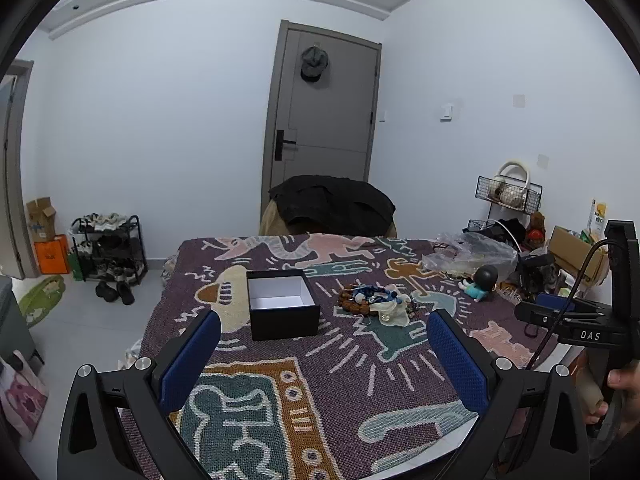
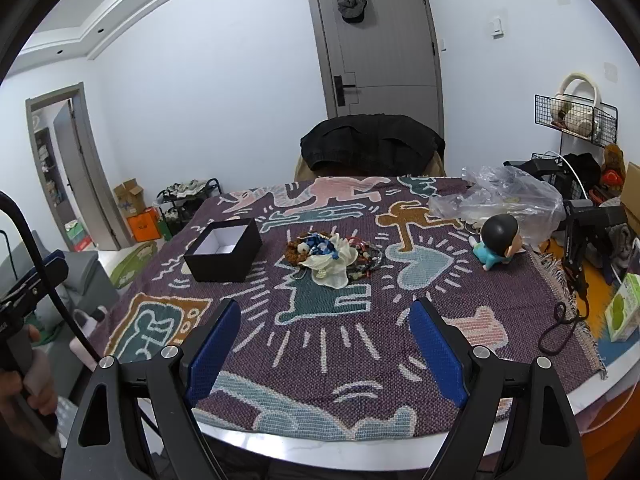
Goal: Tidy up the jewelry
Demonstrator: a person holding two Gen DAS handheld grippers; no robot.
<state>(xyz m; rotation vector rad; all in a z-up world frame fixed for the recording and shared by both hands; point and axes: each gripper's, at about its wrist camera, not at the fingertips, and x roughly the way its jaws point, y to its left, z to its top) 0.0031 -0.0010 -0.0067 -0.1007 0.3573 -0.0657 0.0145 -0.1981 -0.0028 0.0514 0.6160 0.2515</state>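
Jewelry pile (image 2: 334,256) beside open black box (image 2: 224,251); both grippers spread, empty

From the left wrist we look forward between the spread fingers of the left tool (image 1: 324,356), low over the near edge of the worktop (image 1: 360,400), facing the grey door (image 1: 324,108). From the right wrist we look the same way past the right tool (image 2: 325,346), from slightly higher. Both views share the black box (image 1: 283,304) (image 2: 224,250), the jewelry pile (image 1: 376,300) (image 2: 334,258) and the doll (image 1: 480,282) (image 2: 498,242).
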